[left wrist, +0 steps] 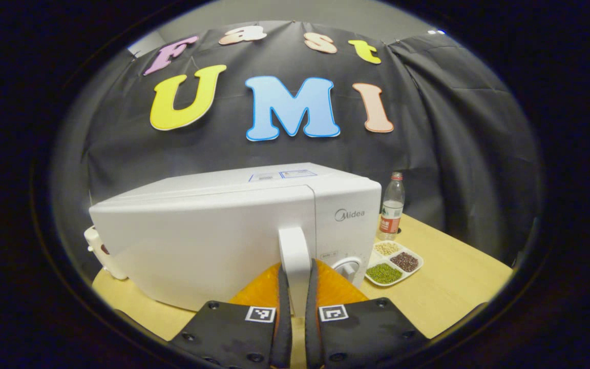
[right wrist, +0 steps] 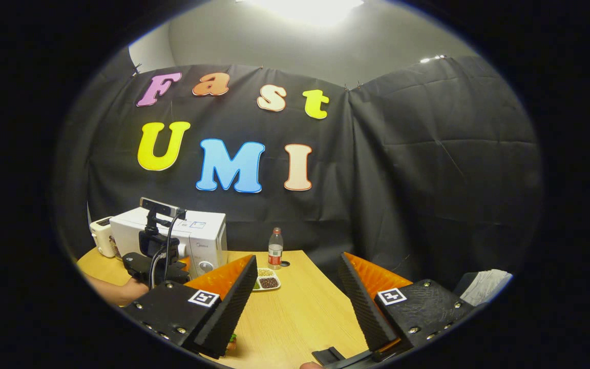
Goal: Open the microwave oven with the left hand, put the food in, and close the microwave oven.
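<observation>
Handle [left wrist: 295, 256] between left tongs [left wrist: 295, 302] (pinched).

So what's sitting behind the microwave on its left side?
A small white appliance pokes out behind the microwave, by its left rear corner on the table. The microwave covers most of it, so what it is can't be told.

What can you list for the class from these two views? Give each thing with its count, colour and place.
microwave oven: one, white, on the table, door closed
door handle: one, white, between the left gripper's fingers
toaster: one, cream, left of the microwave oven
bottle: one, clear, right of the microwave oven
divided dish: one, white, holding beans, before the bottle
table: one, light wood
left gripper: shut on the door handle
right gripper: open above the table
</observation>
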